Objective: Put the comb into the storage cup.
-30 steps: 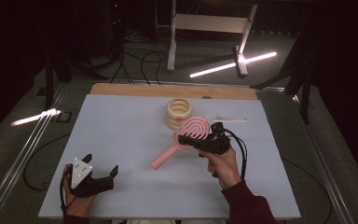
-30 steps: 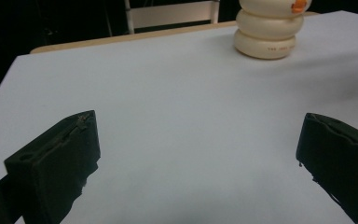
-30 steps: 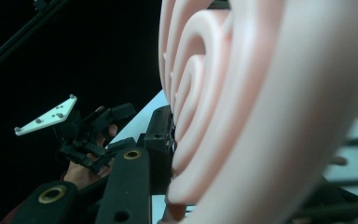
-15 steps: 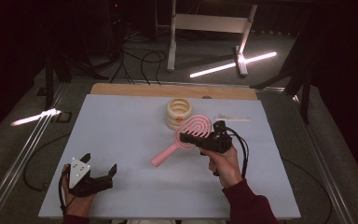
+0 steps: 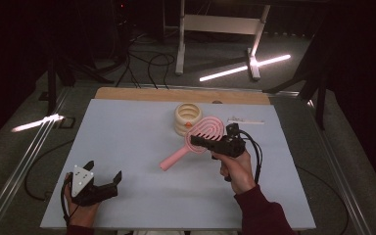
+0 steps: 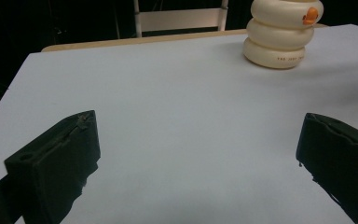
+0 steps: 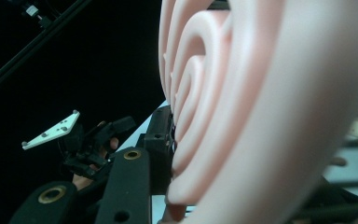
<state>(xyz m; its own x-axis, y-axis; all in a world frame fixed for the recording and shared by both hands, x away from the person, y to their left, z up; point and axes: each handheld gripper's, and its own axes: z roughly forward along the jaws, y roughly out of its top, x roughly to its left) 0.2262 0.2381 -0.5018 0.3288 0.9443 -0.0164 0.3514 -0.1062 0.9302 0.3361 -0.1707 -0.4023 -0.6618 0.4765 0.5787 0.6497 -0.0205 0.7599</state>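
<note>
**High view: pink paddle gripped at its round head, handle down toward the desk**

High view shows your right gripper (image 5: 199,142) closed on the pink paddle (image 5: 196,143), its fingers clamped across the edge of the round, ridged head. The long handle slants down and away to your left, with its tip at or just above the desk (image 5: 127,122); which of the two cannot be told. In the right gripper view the spiral ridges of the head (image 7: 242,93) sit pressed against the black fingers (image 7: 161,140), so the hold looks firm.

The cream ring stack (image 5: 188,117) stands just behind the paddle head, close enough to be clipped. When you carry the paddle, lift it straight up first so the handle clears the desk, then swing it away from the stack. Keep your wrist steady: the handle is long and, held by the head alone, it will probably want to pivot in the grip.

Your left gripper (image 5: 103,183) rests near the front left corner of the desk, well apart from the paddle, with its fingers spread wide and nothing between them, as the left gripper view shows. Keep it there unless you need it to steady the handle.
</note>
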